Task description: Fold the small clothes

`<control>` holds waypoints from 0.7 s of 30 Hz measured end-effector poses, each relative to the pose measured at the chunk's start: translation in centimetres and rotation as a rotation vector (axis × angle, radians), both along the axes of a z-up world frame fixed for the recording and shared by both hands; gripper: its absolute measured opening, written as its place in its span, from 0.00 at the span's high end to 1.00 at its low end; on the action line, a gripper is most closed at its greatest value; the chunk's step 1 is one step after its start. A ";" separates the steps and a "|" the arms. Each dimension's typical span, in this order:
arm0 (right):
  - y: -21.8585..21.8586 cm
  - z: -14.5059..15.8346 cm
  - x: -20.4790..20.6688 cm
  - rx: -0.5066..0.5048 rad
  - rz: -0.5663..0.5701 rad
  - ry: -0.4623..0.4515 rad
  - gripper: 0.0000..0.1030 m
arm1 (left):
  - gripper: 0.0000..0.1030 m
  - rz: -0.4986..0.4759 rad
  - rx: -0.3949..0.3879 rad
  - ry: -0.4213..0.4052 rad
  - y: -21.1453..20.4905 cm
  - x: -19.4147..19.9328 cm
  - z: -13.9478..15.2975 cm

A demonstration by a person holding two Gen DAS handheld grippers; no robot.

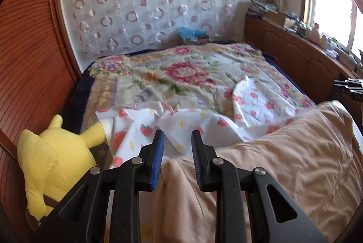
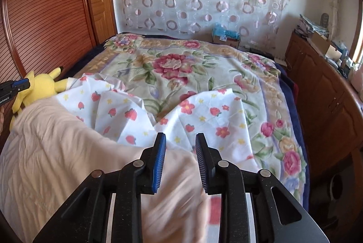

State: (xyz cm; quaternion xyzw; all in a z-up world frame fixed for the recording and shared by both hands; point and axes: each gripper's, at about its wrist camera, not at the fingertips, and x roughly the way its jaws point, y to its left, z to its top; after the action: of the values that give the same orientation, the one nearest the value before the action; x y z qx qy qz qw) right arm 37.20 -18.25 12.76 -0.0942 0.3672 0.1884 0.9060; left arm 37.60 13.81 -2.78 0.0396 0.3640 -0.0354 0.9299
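Note:
A pale peach garment [image 1: 283, 152] lies spread on the near part of the bed, also in the right wrist view [image 2: 56, 143]. My left gripper [image 1: 178, 136] is open over its left edge, a fold of the cloth lying between the fingers lower down. My right gripper [image 2: 180, 138] is open over its right edge, the cloth blurred beneath it. The other gripper's tips show at the far right of the left wrist view [image 1: 349, 86] and far left of the right wrist view [image 2: 15, 86].
A white strawberry-print sheet [image 2: 204, 118] lies crumpled beyond the garment on the floral blanket [image 2: 177, 65]. A yellow plush toy [image 1: 50, 159] sits at the bed's left by the wooden wardrobe [image 1: 27, 56]. A wooden cabinet [image 2: 322, 88] with clutter runs along the right.

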 end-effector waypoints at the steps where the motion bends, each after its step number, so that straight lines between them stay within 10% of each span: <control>1: -0.2 -0.8 -0.5 0.003 0.001 0.014 0.70 | 0.75 -0.009 0.011 0.018 -0.1 -0.3 -0.5; 21: -5.9 0.6 -10.2 0.014 -0.059 0.112 0.57 | 0.63 -0.020 0.017 0.184 0.9 -4.5 -4.8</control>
State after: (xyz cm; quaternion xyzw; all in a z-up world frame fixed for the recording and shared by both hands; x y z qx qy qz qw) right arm 27.04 -24.15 13.39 -0.0663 0.4187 0.1692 0.8897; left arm 33.09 14.74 -7.59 0.0475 0.4475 -0.0451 0.8919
